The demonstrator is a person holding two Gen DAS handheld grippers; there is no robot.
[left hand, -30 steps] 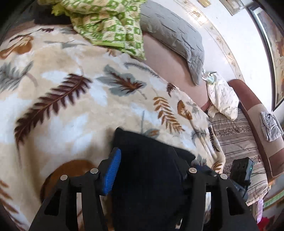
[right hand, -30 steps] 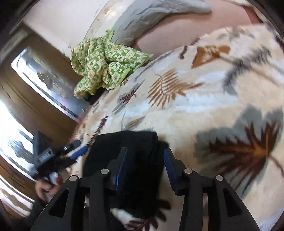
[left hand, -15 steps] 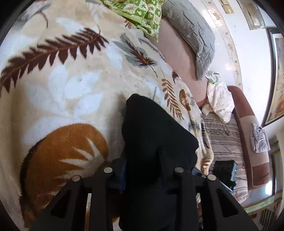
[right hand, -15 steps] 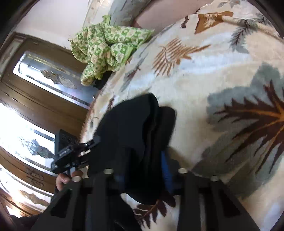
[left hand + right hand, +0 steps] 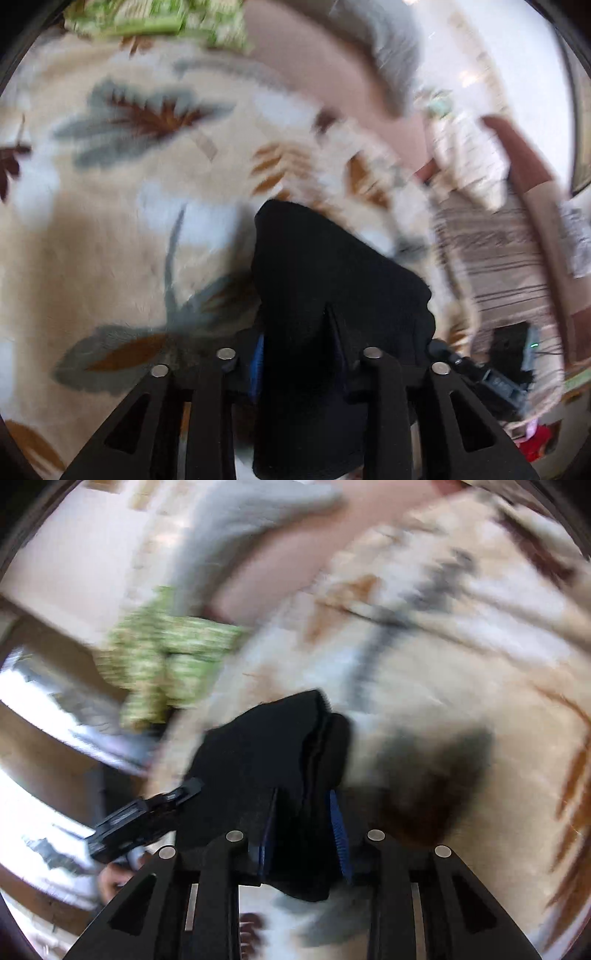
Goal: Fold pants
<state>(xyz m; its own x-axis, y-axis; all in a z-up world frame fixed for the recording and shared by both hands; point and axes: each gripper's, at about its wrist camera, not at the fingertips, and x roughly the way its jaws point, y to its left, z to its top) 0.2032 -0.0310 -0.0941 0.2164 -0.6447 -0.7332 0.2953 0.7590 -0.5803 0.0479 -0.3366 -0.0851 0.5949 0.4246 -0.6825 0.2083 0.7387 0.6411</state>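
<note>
The black pants (image 5: 332,266) are a folded bundle on a leaf-patterned blanket (image 5: 110,240). My left gripper (image 5: 295,332) grips one end of them; its jaws are opening, with cloth still pinched between the blue pads. At the other end my right gripper (image 5: 303,797) holds the pants (image 5: 258,746) the same way, jaws opening and fabric still filling the gap. The left gripper (image 5: 147,819) also shows in the right wrist view, low on the left with a hand under it. Both views are blurred by motion.
A green patterned cloth (image 5: 155,18) lies bunched at the blanket's far edge, beside a grey pillow (image 5: 388,48). A striped seat cover (image 5: 498,258) and a cream cloth lie past the right edge of the bed. Wooden doors with glass panels (image 5: 33,701) stand on the left.
Both grippers closed on the black pants, then swept across the blanket with the bundle between their jaws. The background has slid and blurred in both views.
</note>
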